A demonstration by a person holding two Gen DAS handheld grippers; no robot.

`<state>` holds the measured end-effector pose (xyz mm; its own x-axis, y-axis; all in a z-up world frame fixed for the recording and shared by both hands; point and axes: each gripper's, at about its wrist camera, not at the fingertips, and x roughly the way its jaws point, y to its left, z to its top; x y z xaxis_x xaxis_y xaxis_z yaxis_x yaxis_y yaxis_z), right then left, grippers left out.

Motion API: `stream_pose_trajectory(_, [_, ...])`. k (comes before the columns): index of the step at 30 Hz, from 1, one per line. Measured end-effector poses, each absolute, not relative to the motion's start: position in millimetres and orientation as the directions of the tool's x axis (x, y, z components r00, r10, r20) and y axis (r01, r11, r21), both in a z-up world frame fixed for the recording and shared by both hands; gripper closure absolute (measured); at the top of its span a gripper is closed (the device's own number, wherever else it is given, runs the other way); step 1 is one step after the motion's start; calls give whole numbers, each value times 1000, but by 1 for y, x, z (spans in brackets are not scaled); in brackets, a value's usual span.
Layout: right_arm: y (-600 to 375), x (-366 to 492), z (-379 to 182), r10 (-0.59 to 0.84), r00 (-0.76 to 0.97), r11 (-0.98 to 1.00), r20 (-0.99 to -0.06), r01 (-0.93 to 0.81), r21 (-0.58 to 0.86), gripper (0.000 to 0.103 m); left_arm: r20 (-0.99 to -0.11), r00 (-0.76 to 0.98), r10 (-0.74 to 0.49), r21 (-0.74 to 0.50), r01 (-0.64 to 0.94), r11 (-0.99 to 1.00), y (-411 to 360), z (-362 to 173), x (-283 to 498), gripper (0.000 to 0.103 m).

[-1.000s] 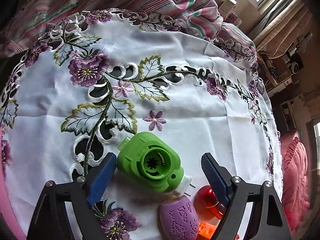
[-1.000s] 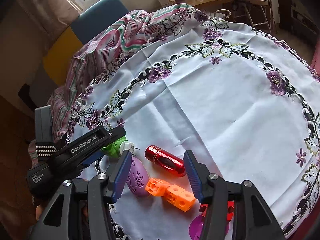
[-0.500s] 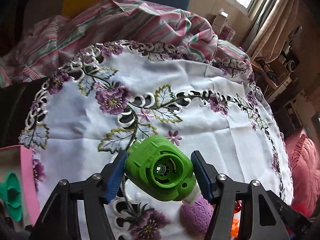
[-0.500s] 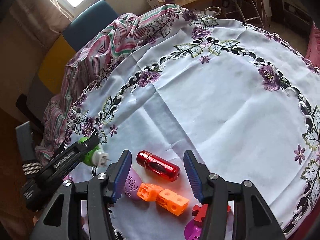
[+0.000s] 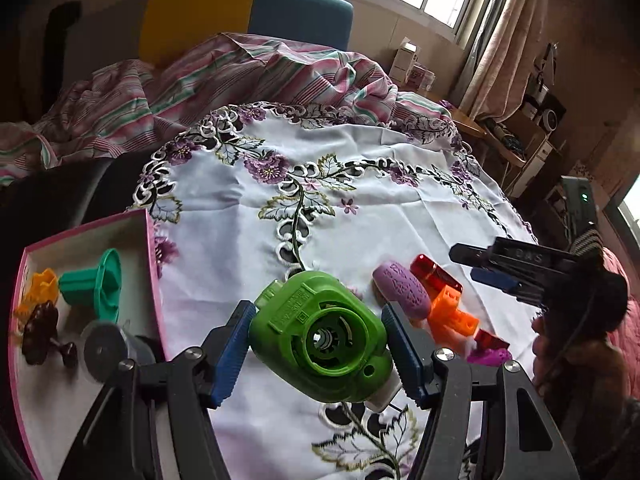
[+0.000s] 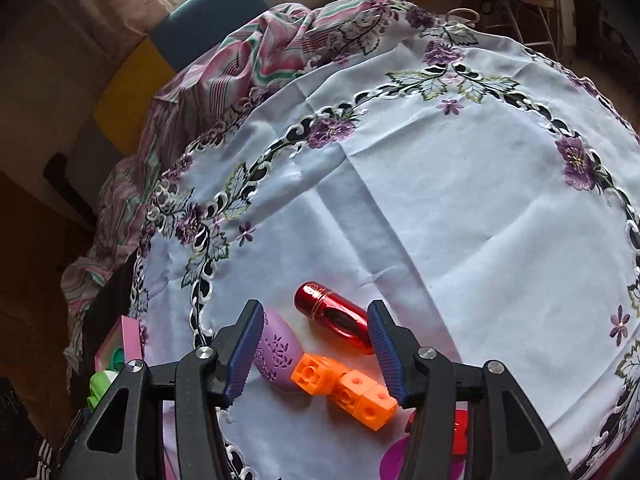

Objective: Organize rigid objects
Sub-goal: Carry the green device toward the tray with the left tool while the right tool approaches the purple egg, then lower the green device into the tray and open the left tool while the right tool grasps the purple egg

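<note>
Left wrist view: the left claw [image 5: 318, 354] holds a chunky green plastic gadget [image 5: 320, 330] with a round opening in its face, both blue pads pressed against its sides. The gadget hangs clear above the table [image 5: 400, 240], which is covered by a white cloth embroidered with purple flowers. The claw is tilted toward a shallow pink-edged box [image 5: 150, 264] at the left, which is probably where the gadget is headed. Inside the box lie a teal funnel-shaped piece [image 5: 100, 286], a small yellow piece [image 5: 38, 288], a dark brown piece [image 5: 40, 328] and a grey round disc [image 5: 106, 346]. To the right, loose on the cloth, sit a lilac patterned egg shape [image 5: 402, 290], a shiny red cylinder [image 5: 434, 274], orange linked cubes [image 5: 456, 314] and a magenta piece [image 5: 488, 356]. The right claw [image 5: 488, 266] reaches in above them from the right edge.

Right wrist view: the right claw hovers partly spread over that same cluster, gripping nothing. The red cylinder lies just inside its right pad, the lilac egg shape against its left pad, and the orange cubes between the two, nearer the camera; none is squeezed. It seems poised to choose the next piece. A corner of the pink box shows at the lower left, with the green gadget just below it.
</note>
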<state>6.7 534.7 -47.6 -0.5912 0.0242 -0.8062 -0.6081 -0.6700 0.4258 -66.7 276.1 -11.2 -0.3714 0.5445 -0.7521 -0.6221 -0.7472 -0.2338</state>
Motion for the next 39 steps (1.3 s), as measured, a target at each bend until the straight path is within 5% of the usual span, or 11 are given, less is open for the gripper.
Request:
stream_pose_trajectory(9, [515, -7, -61, 22, -491, -755, -871, -580, 308, 49, -729, -388, 564, -245, -621, -744, 236, -4, -36, 38])
stream_pose_trajectory(17, [490, -20, -42, 14, -586, -836, -810, -452, 312, 51, -707, -425, 565, -244, -603, -759, 200, 4, -24, 38])
stream_pose_trajectory(27, [452, -67, -84, 147, -419, -945, -896, -328, -2, 58, -711, -459, 533, -267, -525, -808, 150, 1, -27, 38])
stream_pose_trajectory(39, [449, -62, -91, 109, -393, -942, -913, -333, 31, 59, -735, -538, 412, -191, -419, -887, 107, -9, -29, 38])
